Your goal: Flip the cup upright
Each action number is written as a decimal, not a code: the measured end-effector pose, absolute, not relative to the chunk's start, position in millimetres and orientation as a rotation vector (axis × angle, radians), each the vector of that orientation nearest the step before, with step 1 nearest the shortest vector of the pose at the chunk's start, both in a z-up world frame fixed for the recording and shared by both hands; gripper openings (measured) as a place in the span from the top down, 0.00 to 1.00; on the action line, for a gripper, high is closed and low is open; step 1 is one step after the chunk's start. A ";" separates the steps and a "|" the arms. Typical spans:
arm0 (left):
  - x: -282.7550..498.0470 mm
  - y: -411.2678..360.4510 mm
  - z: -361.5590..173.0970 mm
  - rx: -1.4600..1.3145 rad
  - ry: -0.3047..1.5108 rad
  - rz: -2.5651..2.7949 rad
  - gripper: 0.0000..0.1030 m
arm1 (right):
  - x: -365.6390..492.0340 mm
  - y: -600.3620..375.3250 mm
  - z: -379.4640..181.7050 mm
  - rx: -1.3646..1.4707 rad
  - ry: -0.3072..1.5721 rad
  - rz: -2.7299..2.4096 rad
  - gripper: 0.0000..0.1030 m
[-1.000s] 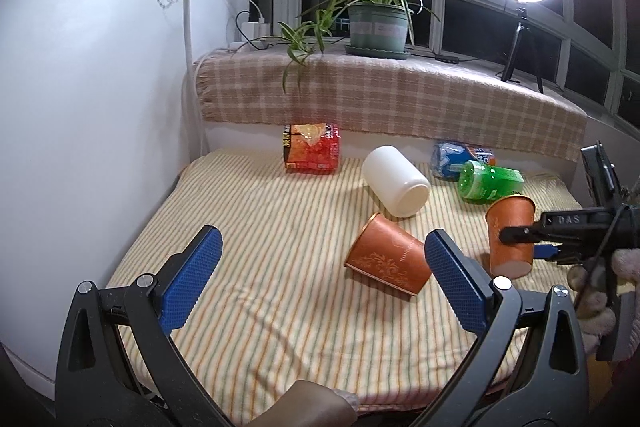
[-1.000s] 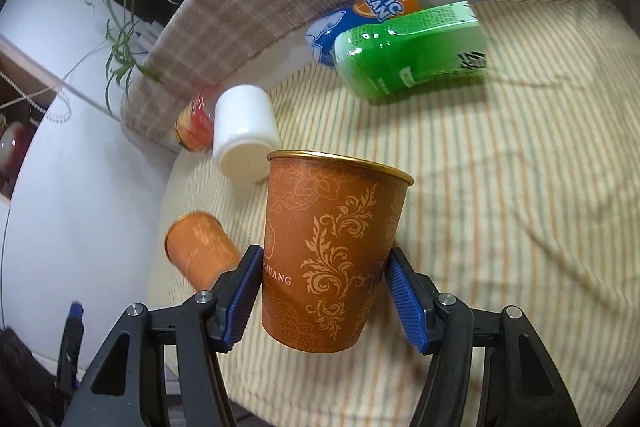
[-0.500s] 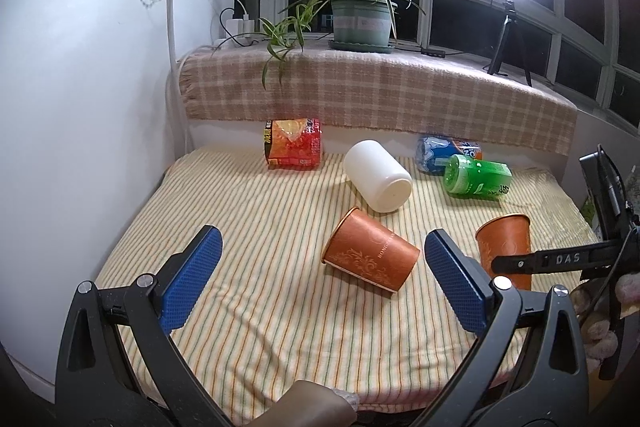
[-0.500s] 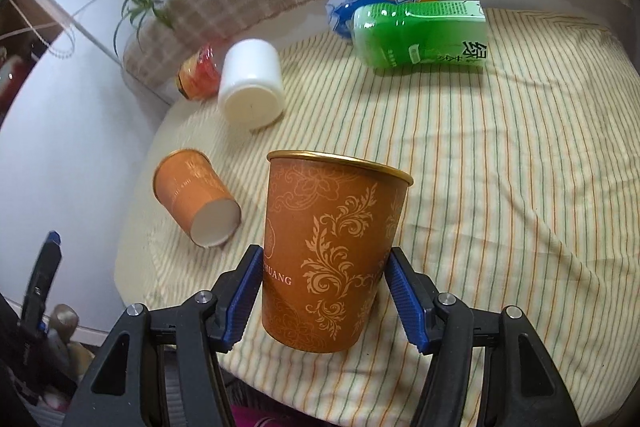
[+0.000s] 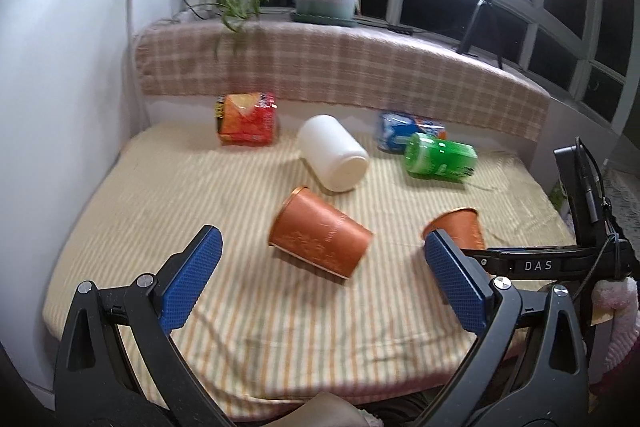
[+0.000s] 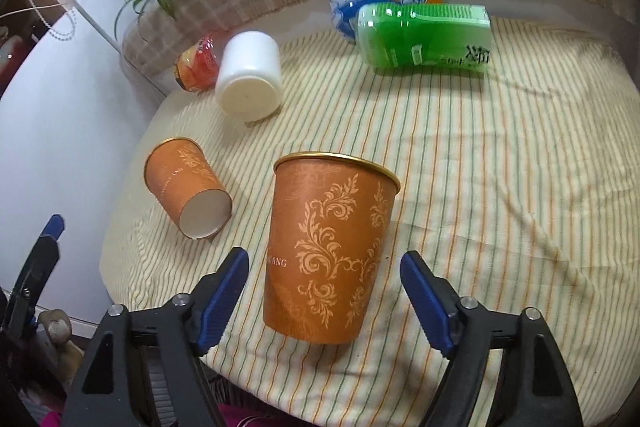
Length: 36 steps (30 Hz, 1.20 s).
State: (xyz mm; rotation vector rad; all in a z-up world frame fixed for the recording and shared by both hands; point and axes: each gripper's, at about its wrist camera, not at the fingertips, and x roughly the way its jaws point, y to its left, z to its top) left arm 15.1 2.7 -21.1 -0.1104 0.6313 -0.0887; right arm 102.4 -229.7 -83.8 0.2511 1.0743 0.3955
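An orange paper cup (image 6: 332, 255) with a gold rim stands upright on the striped cloth, between the fingers of my right gripper (image 6: 324, 303). The jaws are open with a gap on each side of the cup. The same cup (image 5: 460, 231) shows at the right in the left wrist view. A second orange cup (image 5: 320, 239) lies on its side mid-table, also in the right wrist view (image 6: 188, 191). My left gripper (image 5: 320, 291) is open and empty, just in front of the lying cup.
A white jar (image 5: 334, 159), a green bottle (image 5: 440, 157), a blue packet (image 5: 400, 131) and a red snack bag (image 5: 248, 119) lie toward the back. A checked ledge (image 5: 340, 67) holds a plant. A white wall (image 5: 60, 87) stands at the left.
My right gripper has opened and let go of the upright cup, which now stands on the cloth. The left gripper has moved a little closer to the lying cup.
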 end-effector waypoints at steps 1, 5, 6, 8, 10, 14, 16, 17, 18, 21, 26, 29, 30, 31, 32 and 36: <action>16.9 0.0 -21.1 -0.119 0.639 -0.106 0.00 | 99.0 -233.2 -81.2 0.258 1.062 0.394 0.22; 29.8 -12.5 -24.0 -0.182 0.710 -0.203 0.00 | 80.2 -251.0 -73.1 0.284 1.001 0.355 0.22; 32.9 -17.6 -24.4 -0.191 0.723 -0.226 0.00 | 74.9 -256.1 -71.6 0.287 0.988 0.340 0.22; 38.1 -26.5 -25.9 -0.206 0.748 -0.274 0.00 | 65.2 -265.5 -68.8 0.288 0.964 0.307 0.22; 46.2 -37.7 -28.7 -0.234 0.790 -0.336 0.01 | 56.2 -276.5 -66.1 0.293 0.945 0.272 0.22; 66.4 -59.6 -39.3 -0.295 0.892 -0.432 0.09 | 37.5 -304.3 -61.5 0.332 0.913 0.206 0.22; 75.4 -70.4 -45.3 -0.301 0.929 -0.449 0.10 | 31.4 -314.9 -59.8 0.349 0.905 0.185 0.22; 80.4 -76.2 -49.1 -0.304 0.948 -0.458 0.12 | 28.2 -321.3 -59.2 0.358 0.900 0.173 0.22; 85.2 -80.4 -53.0 -0.309 0.972 -0.466 0.13 | 25.1 -326.7 -58.9 0.364 0.897 0.162 0.22; 97.8 -87.3 -63.8 -0.352 1.041 -0.482 0.18 | 17.4 -339.9 -59.7 0.380 0.890 0.131 0.22; 112.7 -93.5 -75.1 -0.354 1.092 -0.474 0.18 | 8.2 -350.8 -65.1 0.403 0.895 0.112 0.22; 121.2 -97.8 -81.3 -0.356 1.118 -0.476 0.18 | 7.5 -353.2 -68.7 0.412 0.899 0.108 0.22; 123.2 -98.3 -82.3 -0.354 1.122 -0.474 0.18 | 6.3 -353.6 -69.6 0.413 0.900 0.106 0.22; 125.8 -99.8 -84.1 -0.352 1.127 -0.473 0.18 | 5.6 -354.4 -70.4 0.414 0.900 0.105 0.22; 128.8 -100.9 -85.9 -0.351 1.133 -0.470 0.18 | 5.4 -355.7 -71.1 0.417 0.901 0.102 0.22; 137.9 -102.1 -93.2 -0.360 1.170 -0.472 0.25 | 5.0 -359.5 -73.5 0.425 0.907 0.093 0.22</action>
